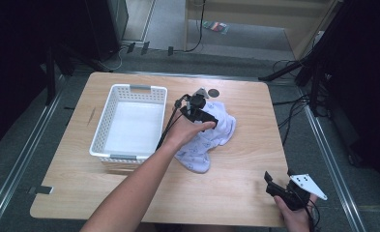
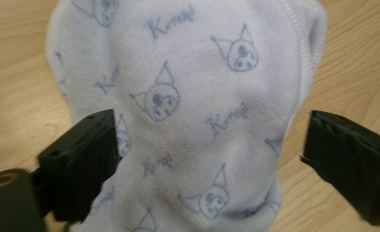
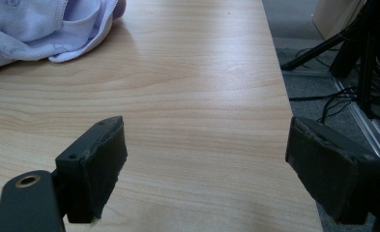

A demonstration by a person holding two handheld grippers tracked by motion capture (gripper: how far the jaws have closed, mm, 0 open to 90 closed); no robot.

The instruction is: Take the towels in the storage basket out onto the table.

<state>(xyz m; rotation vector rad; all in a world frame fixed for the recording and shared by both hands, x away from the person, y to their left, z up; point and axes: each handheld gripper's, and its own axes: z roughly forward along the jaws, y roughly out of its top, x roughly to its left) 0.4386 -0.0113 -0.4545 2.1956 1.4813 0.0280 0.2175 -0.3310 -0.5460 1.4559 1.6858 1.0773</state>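
A pale lilac cloth (image 1: 211, 135) printed with small blue cartoon heads lies crumpled on the wooden table (image 1: 245, 169), right of a white basket (image 1: 129, 121). My left gripper (image 1: 208, 119) hovers right over the cloth (image 2: 192, 111), jaws wide open on either side of it, nothing pinched. My right gripper (image 1: 274, 186) is open near the table's front right corner, over bare wood (image 3: 202, 121), with the cloth's edge (image 3: 47, 29) far off at its upper left.
The white slatted basket has nothing in it and stands at the table's left middle. A small dark disc (image 1: 213, 92) lies on the table beyond the cloth. Cables and dark stands (image 1: 318, 82) crowd the floor to the right.
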